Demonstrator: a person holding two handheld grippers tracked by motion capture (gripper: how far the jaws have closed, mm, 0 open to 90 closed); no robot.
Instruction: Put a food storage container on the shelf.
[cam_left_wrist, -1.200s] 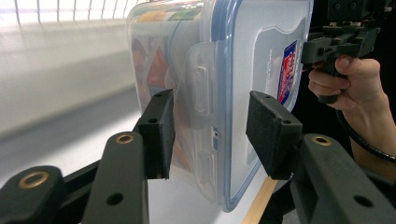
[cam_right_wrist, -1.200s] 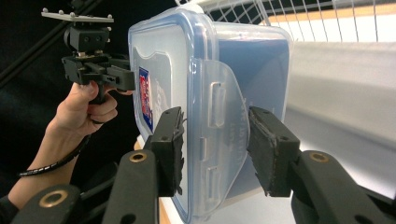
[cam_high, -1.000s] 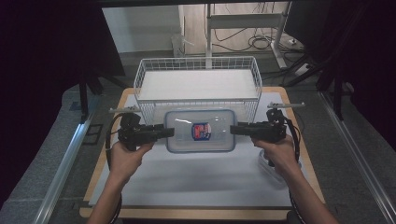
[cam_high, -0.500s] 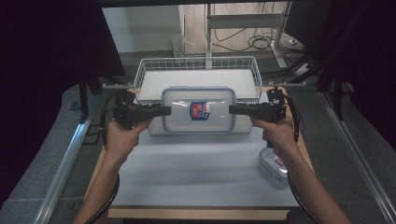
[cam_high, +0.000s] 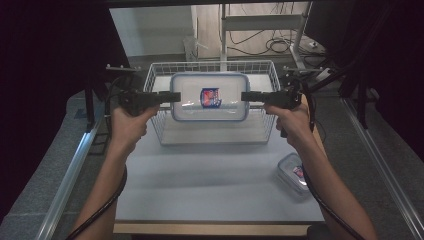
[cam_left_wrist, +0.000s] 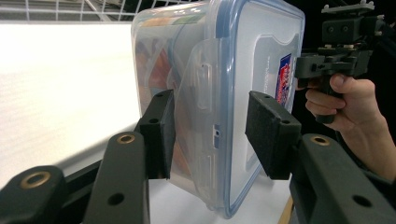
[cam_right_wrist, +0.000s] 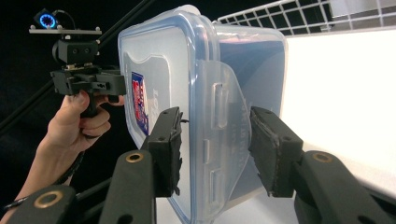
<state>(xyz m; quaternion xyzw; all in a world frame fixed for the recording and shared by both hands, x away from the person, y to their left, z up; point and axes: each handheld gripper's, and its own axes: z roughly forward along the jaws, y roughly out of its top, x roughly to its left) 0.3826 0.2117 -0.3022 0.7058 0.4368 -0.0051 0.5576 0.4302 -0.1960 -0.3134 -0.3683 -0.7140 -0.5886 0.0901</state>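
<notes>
A large clear lidded container (cam_high: 210, 97) with a blue seal and a red-blue label hangs level above the white wire basket (cam_high: 210, 63). My left gripper (cam_high: 175, 96) is shut on its left end and my right gripper (cam_high: 246, 96) on its right end. In the left gripper view the pads (cam_left_wrist: 161, 135) clamp the container (cam_left_wrist: 205, 84) across its side clasp, and the other hand's gripper (cam_left_wrist: 336, 60) holds the far end. The right gripper view has the container (cam_right_wrist: 205, 84) pinched between the pads (cam_right_wrist: 275, 154), with the left gripper (cam_right_wrist: 84, 79) beyond it.
A small clear lidded container (cam_high: 294, 172) lies on the white table (cam_high: 210, 175) at the front right, beside my right forearm. The basket stands at the table's back edge. Metal rails run along both sides of the table.
Both grippers carried the large container up and away from me, from above the table's middle to above the basket. The small container at the front right has come into sight.
</notes>
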